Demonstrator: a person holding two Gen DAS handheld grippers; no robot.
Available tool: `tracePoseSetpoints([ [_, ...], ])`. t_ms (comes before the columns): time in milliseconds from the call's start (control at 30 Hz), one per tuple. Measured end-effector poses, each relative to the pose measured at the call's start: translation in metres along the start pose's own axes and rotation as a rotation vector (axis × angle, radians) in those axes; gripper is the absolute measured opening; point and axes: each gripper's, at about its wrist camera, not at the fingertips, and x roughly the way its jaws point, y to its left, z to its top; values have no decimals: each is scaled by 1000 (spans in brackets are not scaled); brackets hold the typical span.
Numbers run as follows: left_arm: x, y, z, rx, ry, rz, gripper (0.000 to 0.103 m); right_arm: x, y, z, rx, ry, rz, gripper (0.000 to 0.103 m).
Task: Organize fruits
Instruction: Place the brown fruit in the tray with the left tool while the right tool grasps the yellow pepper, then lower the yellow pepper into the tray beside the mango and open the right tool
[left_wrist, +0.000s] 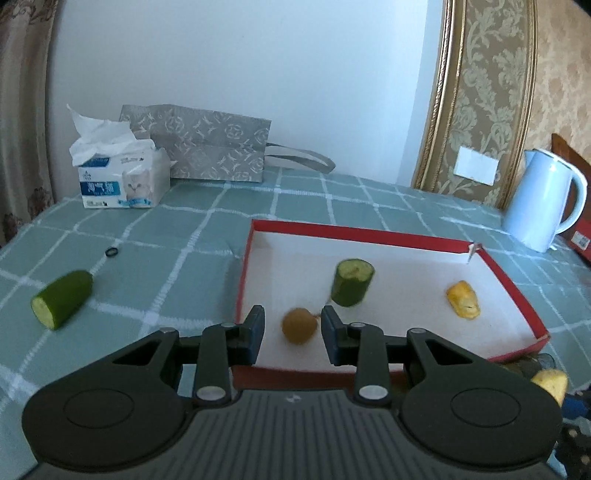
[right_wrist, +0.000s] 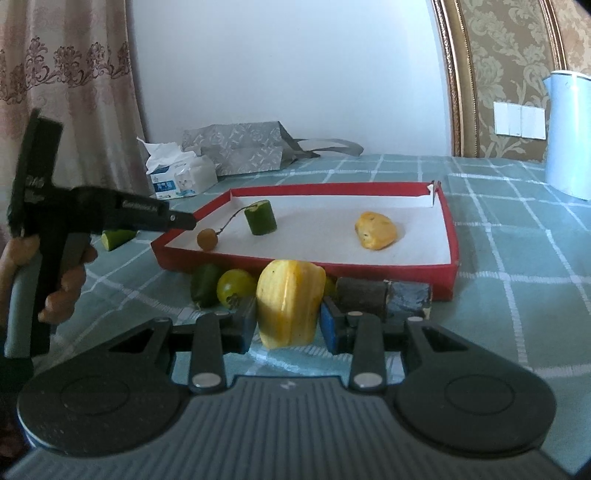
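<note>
- Landmark: shallow red cardboard tray with white lining (right_wrist: 448, 236), lying on the green checked tablecloth (right_wrist: 517, 295).
- Placed inside the tray: a yellow jackfruit-like pod (right_wrist: 376, 230) toward its right side; an upright cut green cucumber stub (right_wrist: 261, 218) toward its left; a small round brown longan-like fruit on a thin stem (right_wrist: 207, 240) at its near-left corner.
- Outstanding, in front of the tray's near wall: a larger yellow jackfruit-like pod (right_wrist: 290, 302), a round yellow-green fruit (right_wrist: 235, 286), and a dark green piece (right_wrist: 204, 285) just beside it.
- Outstanding, left of the tray: a cut green cucumber half (left_wrist: 62, 297), lying on the cloth.
- Right gripper (right_wrist: 288, 325): jaws narrowed onto the larger yellow pod, gripping it in front of the tray.
- Left gripper (left_wrist: 293, 330): nearly closed, holding nothing, over the tray's near-left corner; the brown fruit lies on the lining beyond its fingers.
- Judgement: roughly half done; four pieces appear left.
</note>
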Motion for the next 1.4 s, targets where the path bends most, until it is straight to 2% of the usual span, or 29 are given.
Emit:
tracePoseSetpoints([
  [133,-8,-8,-14,48,-25,20,33,2,1,0,-5,12,2,34],
  [233,-20,-11,-22,65,-46,4,33,1,1,0,-8,6,-2,34],
  [367,-33,-12,-33,36,-18,-27,33,1,-2,1,5,6,-6,34],
  [467,-32,-12,-41,6,31,-4,33,1,-2,1,6,1,-11,34],
  [567,-24,-13,-48,22,84,2,33,0,-2,1,7,-5,-13,34],
  [667,-20,-16,-49,40,90,18,35,-2,-2,0,3,-13,-23,34],
  [733,-18,-16,-47,42,90,15,42,-3,-2,1,4,-24,-29,34],
  [767,-16,-15,-47,51,89,11,51,-4,-3,1,5,-31,-34,34],
  [867,-9,-12,-48,61,63,54,59,-5,-5,3,12,-33,-44,34],
  [900,-8,-12,-47,62,63,42,67,-4,-6,3,13,-30,-47,34],
  [933,-6,-11,-46,59,67,38,69,-4,-7,3,14,-27,-49,34],
  [967,-5,-11,-45,56,69,41,75,-3,-7,3,15,-26,-50,34],
  [1033,-3,-13,-45,65,81,70,85,-3,-6,4,13,-26,-54,34],
  [1133,1,-17,-45,90,98,95,92,-2,-7,6,18,-23,-52,34],
  [1267,3,-16,-46,93,108,94,99,-4,-10,16,17,-26,-59,34],
  [1400,4,-17,-46,96,113,101,100,-1,-11,36,-35,-53,-97,34],
])
